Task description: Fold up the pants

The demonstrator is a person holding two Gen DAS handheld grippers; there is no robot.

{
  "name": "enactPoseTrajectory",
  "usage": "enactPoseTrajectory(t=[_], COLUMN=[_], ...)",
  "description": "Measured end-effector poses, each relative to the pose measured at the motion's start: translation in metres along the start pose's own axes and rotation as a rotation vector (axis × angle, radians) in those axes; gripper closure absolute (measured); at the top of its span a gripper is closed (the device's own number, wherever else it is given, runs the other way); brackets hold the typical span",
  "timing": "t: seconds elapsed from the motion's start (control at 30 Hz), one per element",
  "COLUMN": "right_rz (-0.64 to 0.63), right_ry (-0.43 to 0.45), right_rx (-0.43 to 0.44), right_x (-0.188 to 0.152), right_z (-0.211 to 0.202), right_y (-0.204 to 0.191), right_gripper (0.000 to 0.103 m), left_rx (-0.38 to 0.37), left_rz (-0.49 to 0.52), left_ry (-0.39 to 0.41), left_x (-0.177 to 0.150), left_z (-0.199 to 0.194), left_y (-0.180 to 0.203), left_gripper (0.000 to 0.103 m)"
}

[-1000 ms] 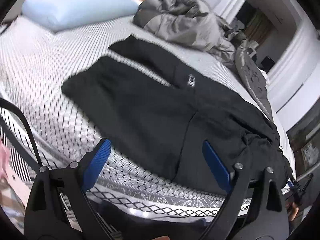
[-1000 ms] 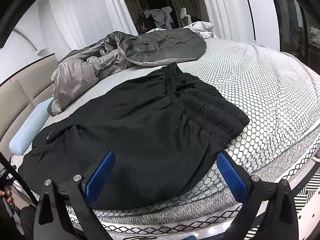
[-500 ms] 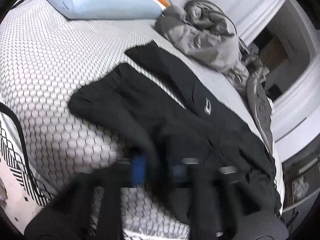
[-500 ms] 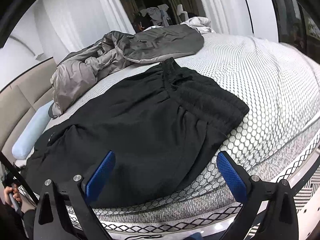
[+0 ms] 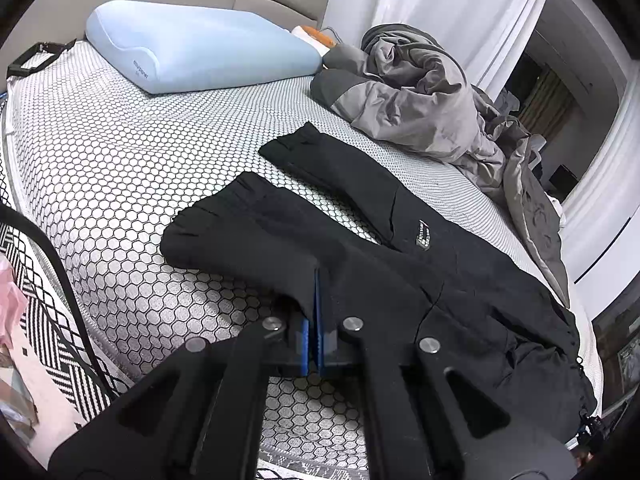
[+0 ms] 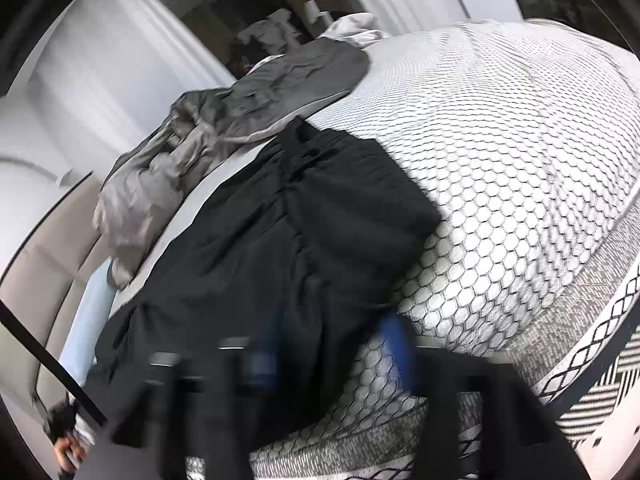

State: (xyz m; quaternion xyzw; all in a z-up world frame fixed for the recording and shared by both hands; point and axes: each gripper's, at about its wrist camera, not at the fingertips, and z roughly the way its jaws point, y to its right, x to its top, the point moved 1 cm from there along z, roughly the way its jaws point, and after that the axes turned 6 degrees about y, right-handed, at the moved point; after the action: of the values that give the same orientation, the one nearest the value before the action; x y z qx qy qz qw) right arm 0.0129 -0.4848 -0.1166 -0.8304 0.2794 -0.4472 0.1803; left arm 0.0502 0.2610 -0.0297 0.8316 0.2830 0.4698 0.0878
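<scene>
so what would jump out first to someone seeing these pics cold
The black pants sprawl across the honeycomb-patterned mattress, both legs reaching toward the pale blue pillow by the headboard. The left tongs are pinched shut on the near leg's edge. A crumpled grey duvet is heaped on the mattress beyond the pants.

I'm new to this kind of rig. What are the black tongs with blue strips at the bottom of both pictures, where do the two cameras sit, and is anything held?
No robot here: a person holds a two-finger gripper in each hand, each with a camera looking along its fingers. In the left wrist view the left gripper is shut on an edge of the black pants, spread on the honeycomb-patterned mattress. The right wrist view is blurred: the right gripper is closing, pants fabric between its fingers. Also lying there: a blue pillow and a grey duvet.
</scene>
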Motion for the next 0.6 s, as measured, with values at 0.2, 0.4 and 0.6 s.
enactPoseTrajectory(t=[0.2,0.4,0.6], right_rz=[0.07,-0.027,-0.119], right_ry=[0.042,0.083,0.168], right_rx=[0.085,0.049,0.062], right_x=[-0.005,0.001,0.026], right_z=[-0.025,-0.041,-0.047], right_y=[0.009,-0.017,-0.061], right_gripper=[0.096,0.096,0.096], left_rx=[0.002,-0.019,-0.038], left_rz=[0.002,0.028,0.074], left_ry=[0.005,0.032,0.074], left_x=[-0.003,0.01,0.04], left_z=[-0.01,-0.019,-0.016], left_y=[-0.002,0.004,0.03], left_gripper=[0.103,0.103,0.103])
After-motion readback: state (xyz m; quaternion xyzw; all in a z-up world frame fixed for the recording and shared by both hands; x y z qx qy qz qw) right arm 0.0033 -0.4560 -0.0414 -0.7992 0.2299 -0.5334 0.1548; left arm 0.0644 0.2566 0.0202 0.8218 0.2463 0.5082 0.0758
